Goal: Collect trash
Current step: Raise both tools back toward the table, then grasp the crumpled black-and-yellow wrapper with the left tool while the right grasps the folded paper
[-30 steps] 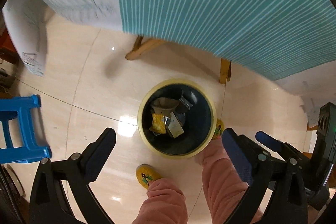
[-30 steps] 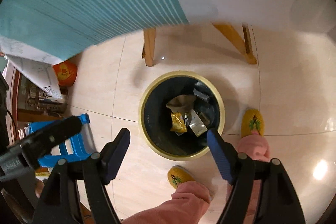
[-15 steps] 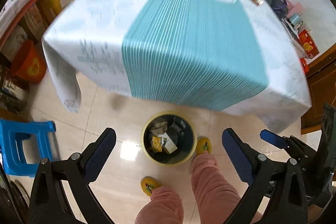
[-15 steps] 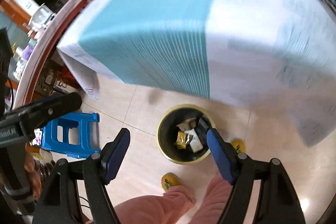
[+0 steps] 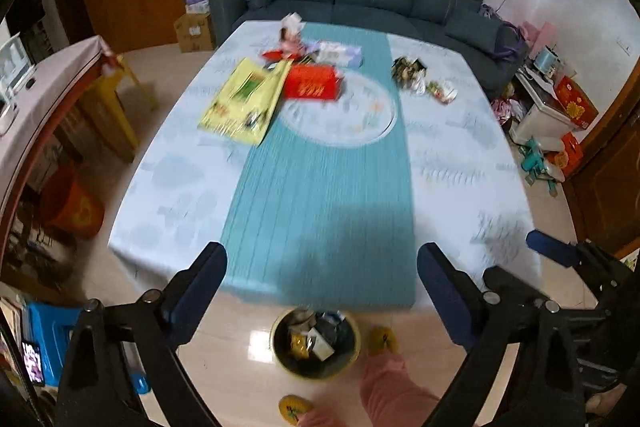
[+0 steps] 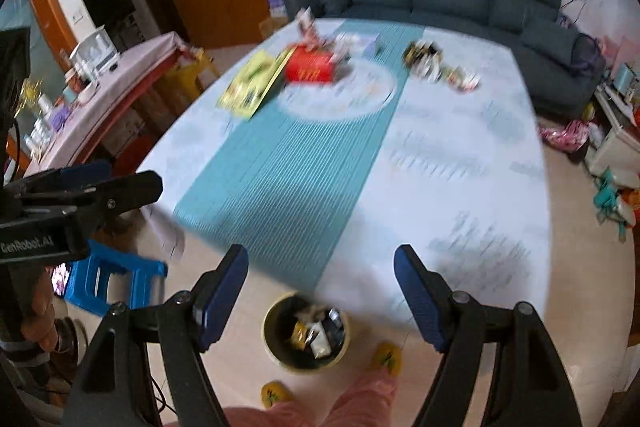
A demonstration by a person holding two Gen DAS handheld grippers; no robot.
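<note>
From the left wrist, the left gripper point(image 5: 322, 281) hangs with fingers spread and empty above the near edge of the worktop point(image 5: 192, 187), where loose wrappers point(image 5: 424, 83) lie far across the cloth and the waste bin point(image 5: 315, 345) stands on the floor by the person's slippers. From the right wrist, the right gripper point(image 6: 320, 285), likewise released and holding nothing, faces the same wrappers point(image 6: 440, 67), while "GenRobot.AI" reads on the other tool's body. The long reach could mean a missed pinch, or nudging the red box point(image 6: 310, 67) beside them.
</note>
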